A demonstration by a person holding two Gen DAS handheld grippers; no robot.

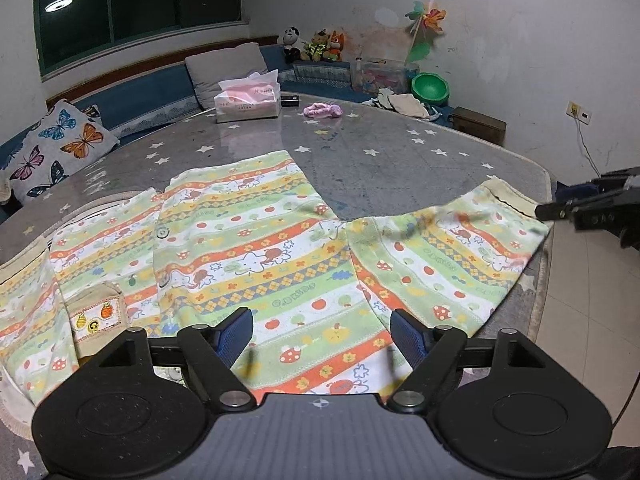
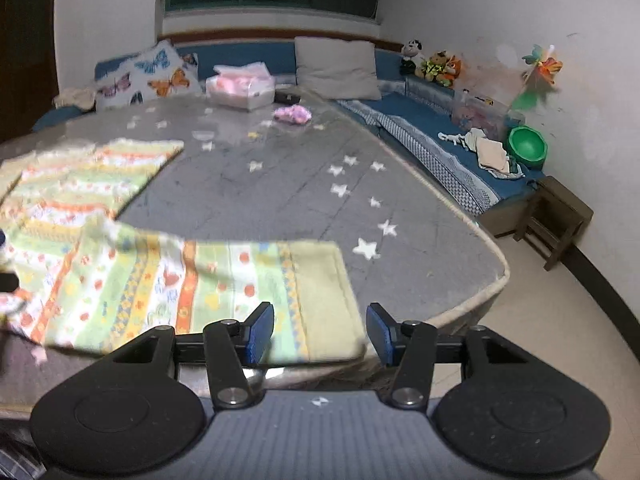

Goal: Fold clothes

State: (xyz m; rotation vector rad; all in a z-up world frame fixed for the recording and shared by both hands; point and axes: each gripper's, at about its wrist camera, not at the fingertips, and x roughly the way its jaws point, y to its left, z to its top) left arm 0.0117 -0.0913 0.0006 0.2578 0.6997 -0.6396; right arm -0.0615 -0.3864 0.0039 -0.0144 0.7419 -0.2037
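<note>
A child's striped shirt (image 1: 256, 248) in green, orange, yellow and white lies spread flat on the grey star-print table (image 1: 380, 152). My left gripper (image 1: 322, 330) is open, its blue pads hovering over the shirt's near hem. The shirt's right sleeve (image 1: 452, 256) stretches toward the table's right edge, where my right gripper (image 1: 560, 212) shows from the side. In the right wrist view my right gripper (image 2: 320, 334) is open, its pads either side of the sleeve's beige cuff (image 2: 324, 296) at the table (image 2: 420, 240) edge. This view is blurred.
A tissue box (image 1: 247, 101), a small dark box (image 1: 290, 100) and a pink cloth (image 1: 323, 110) sit at the table's far side. A blue bench with cushions (image 1: 60, 148), soft toys (image 1: 316, 45) and a green bowl (image 1: 430, 87) runs behind. A wooden stool (image 2: 554, 216) stands on the floor at right.
</note>
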